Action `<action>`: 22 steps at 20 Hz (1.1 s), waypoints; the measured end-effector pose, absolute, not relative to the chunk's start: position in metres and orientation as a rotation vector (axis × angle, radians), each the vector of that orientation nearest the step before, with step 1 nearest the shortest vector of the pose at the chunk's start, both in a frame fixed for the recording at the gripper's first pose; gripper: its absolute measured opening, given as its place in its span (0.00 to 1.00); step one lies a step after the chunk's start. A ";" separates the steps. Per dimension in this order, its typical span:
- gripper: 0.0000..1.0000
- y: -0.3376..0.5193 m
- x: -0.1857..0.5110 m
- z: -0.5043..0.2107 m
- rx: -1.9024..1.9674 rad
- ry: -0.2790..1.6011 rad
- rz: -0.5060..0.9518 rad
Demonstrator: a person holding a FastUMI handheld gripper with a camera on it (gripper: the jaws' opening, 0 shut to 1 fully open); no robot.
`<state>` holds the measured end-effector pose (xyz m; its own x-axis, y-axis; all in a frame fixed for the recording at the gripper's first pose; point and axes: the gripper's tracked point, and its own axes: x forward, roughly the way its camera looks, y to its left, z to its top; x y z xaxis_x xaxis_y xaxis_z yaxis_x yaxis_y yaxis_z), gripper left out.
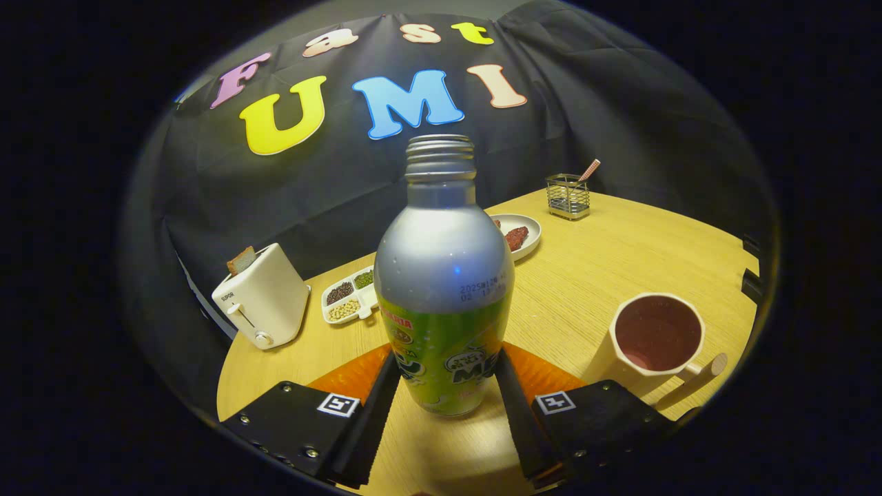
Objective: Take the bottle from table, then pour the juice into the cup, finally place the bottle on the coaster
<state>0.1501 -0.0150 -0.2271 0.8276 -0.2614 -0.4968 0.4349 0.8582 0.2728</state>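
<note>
Jaws (446, 386) are clamping the uncapped juice bottle (444, 275), both fingers (375, 406) pressing its lower sides; cup (654, 337) is standing nearby on the surface (620, 255).

The bottle (443, 275) looks like smooth metal, dull silver on top, with a shiny green wrap lower down and ridges at its open neck. The bench (620, 262) is pale wood with fine grain, matt. The cup (654, 341) is smooth and a bit glossy. The toaster (265, 296) is smooth plastic. The basket (568, 196) is thin metal wire.
</note>
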 end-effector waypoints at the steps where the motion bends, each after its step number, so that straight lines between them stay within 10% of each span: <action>1: 0.78 -0.015 0.154 -0.228 0.376 0.467 -0.381; 22: 0.79 -0.029 0.207 -0.262 0.168 0.490 -0.330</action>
